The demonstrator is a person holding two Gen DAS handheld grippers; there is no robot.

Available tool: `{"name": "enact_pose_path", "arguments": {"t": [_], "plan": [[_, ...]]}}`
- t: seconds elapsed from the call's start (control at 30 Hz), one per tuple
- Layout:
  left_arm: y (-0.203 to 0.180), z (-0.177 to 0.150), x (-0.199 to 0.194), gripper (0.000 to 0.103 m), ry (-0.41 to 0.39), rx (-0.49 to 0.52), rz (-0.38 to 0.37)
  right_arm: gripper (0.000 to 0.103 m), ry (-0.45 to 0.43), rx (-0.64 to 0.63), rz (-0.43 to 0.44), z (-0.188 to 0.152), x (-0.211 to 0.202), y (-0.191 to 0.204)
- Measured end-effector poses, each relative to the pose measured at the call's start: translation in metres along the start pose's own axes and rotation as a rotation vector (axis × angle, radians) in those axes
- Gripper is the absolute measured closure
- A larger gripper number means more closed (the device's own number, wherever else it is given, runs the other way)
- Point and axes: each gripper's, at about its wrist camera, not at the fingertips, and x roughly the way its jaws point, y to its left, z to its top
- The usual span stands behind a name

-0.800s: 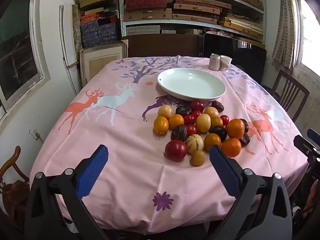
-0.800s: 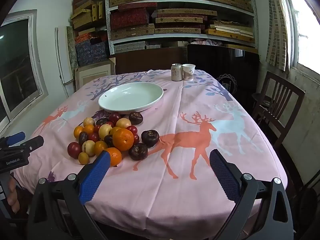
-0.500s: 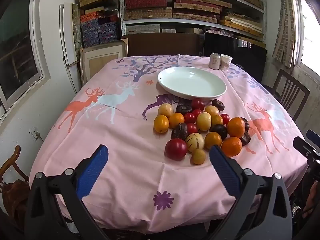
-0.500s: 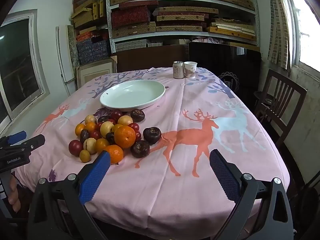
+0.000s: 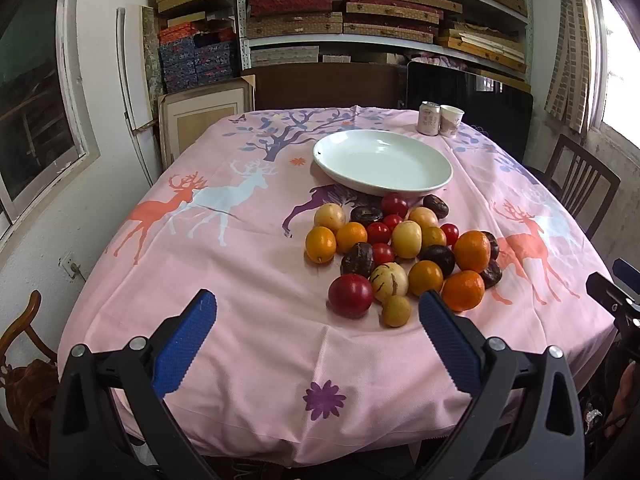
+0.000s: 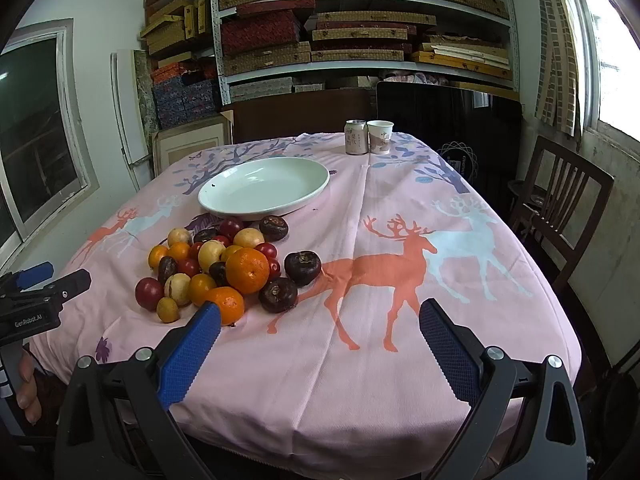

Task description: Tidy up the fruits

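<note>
A pile of mixed fruit (image 5: 400, 256) (image 6: 216, 268) lies on the pink deer-print tablecloth: oranges, red plums, yellow round fruits and dark brown ones. Behind it sits a white shallow plate (image 5: 384, 162) (image 6: 264, 186) with nothing in it. My left gripper (image 5: 318, 312) hovers over the near edge of the table, jaws wide open and empty, the pile just ahead to its right. My right gripper (image 6: 320, 318) is also open and empty, with an orange (image 6: 226, 304) just beyond its left fingertip. Each gripper's body shows at the edge of the other view.
A drink can (image 6: 356, 137) and a paper cup (image 6: 380, 136) stand at the table's far edge. A dark wooden chair (image 6: 560, 196) stands to the right. Shelves stacked with boxes (image 6: 360, 28) fill the back wall. A window (image 5: 32, 100) is on the left.
Both grippers have edged slightly forward toward the table; the fruit pile and plate sit a little closer in both views. Both stay open.
</note>
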Motion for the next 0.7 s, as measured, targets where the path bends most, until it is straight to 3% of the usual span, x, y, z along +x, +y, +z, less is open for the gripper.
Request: {"name": "enact_pose_path", "arguments": {"t": [0.7], "plan": [[0.0009,-0.0058,0.0041,0.004,0.006,0.0,0.002,0.003,0.007,-0.007,0.005,0.0003,0.0004,0.0022]]}}
